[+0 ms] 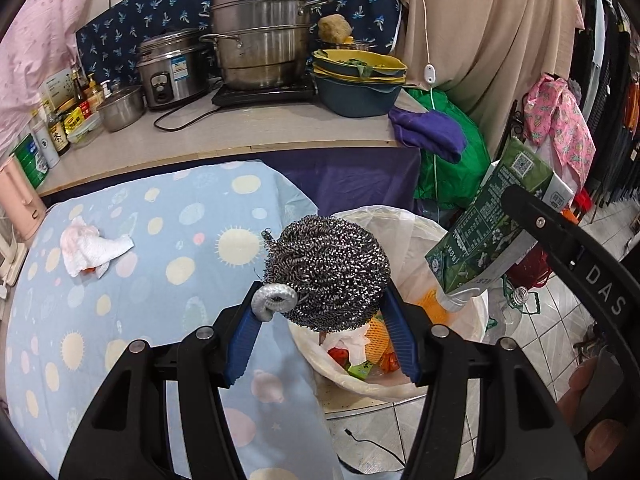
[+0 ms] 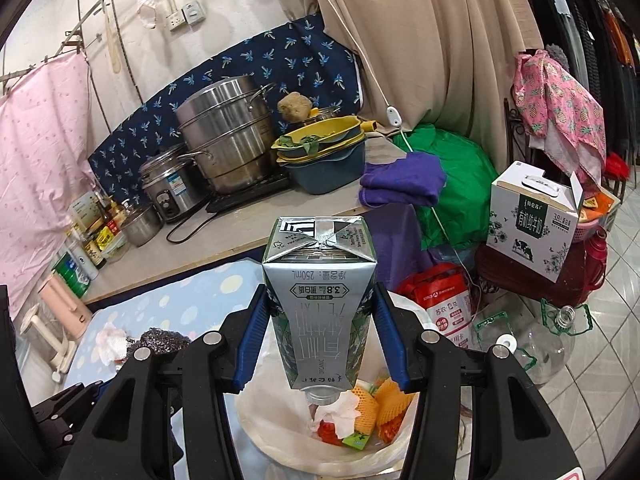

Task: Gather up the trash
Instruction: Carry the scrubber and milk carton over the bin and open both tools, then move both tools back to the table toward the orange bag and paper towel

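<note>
My left gripper point(image 1: 320, 308) clamps the scourer point(image 1: 326, 270) at frame center — my right gripper point(image 2: 318, 334) pinches the carton point(image 2: 318, 300) above the bin point(image 2: 280, 420).

Left gripper point(image 1: 320, 308) jaws clamp steel scourer point(image 1: 330, 270) above trash bin point(image 1: 404, 388); milk carton point(image 1: 492, 224) alongside; crumpled tissue point(image 1: 94, 250) on bed point(image 1: 160, 280).

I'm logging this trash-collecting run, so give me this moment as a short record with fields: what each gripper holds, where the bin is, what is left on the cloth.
left gripper: shut on steel wool scrubber, at the bin's edge
right gripper: shut on milk carton, cap down, over the bin
trash bin: white liner, beside the table; holds tissue, orange foam net, red scraps
still on tablecloth: crumpled tissue
</note>
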`<state>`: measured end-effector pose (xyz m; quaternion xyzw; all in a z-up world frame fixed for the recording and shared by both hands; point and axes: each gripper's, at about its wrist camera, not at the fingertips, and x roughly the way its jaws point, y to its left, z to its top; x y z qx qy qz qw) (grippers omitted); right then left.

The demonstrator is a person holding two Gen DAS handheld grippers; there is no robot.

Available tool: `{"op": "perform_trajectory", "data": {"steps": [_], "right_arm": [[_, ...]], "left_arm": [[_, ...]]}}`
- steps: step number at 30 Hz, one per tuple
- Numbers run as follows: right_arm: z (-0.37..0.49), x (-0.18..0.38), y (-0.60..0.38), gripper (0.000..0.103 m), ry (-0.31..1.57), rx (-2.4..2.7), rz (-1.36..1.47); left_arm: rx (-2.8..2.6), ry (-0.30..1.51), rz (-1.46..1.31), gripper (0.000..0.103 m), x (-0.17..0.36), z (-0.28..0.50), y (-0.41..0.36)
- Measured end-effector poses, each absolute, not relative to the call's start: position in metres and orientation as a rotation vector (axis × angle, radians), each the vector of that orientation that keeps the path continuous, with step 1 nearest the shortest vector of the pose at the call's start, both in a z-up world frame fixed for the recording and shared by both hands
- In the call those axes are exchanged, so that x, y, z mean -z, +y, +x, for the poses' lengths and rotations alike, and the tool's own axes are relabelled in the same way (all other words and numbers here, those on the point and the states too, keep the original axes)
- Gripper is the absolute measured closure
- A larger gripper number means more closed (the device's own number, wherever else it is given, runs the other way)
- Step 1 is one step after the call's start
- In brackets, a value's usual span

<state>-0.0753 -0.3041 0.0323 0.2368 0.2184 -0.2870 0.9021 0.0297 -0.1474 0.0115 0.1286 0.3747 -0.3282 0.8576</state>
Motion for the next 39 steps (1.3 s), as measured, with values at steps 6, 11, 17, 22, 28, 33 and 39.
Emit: {"op": "perform_trajectory", "data": {"steps": [6, 11, 17, 22, 28, 33, 39], "right_arm": [[-0.071, -0.029, -0.315, 0.053, 0.456, 0.607, 0.492], [-0.067, -0.026, -0.320, 0.053, 0.462, 0.616, 0.496], [-0.066, -0.020, -0.327, 0.053, 0.466, 0.625, 0.519], [-0.065, -0.018, -0.330, 0.048, 0.456, 0.632, 0.531], [-0.070, -0.021, -0.334, 0.037, 0.421, 0.648, 0.544], [-0.071, -0.021, -0.334, 0.037, 0.424, 0.646, 0.547], [-0.069, -0.021, -0.334, 0.037, 0.432, 0.641, 0.549]], "left_arm": [[0.696, 0.784, 0.285, 0.047, -0.009, 0.032, -0.164], [0.701, 0.790, 0.285, 0.047, -0.007, 0.035, -0.173], [0.702, 0.794, 0.296, 0.045, -0.003, 0.033, -0.183], [0.673, 0.767, 0.287, 0.024, -0.005, 0.034, -0.185], [0.657, 0.751, 0.282, 0.020, -0.009, 0.037, -0.187], [0.650, 0.756, 0.283, 0.020, -0.007, 0.039, -0.187], [0.643, 0.755, 0.280, 0.020, -0.007, 0.039, -0.186]]}}
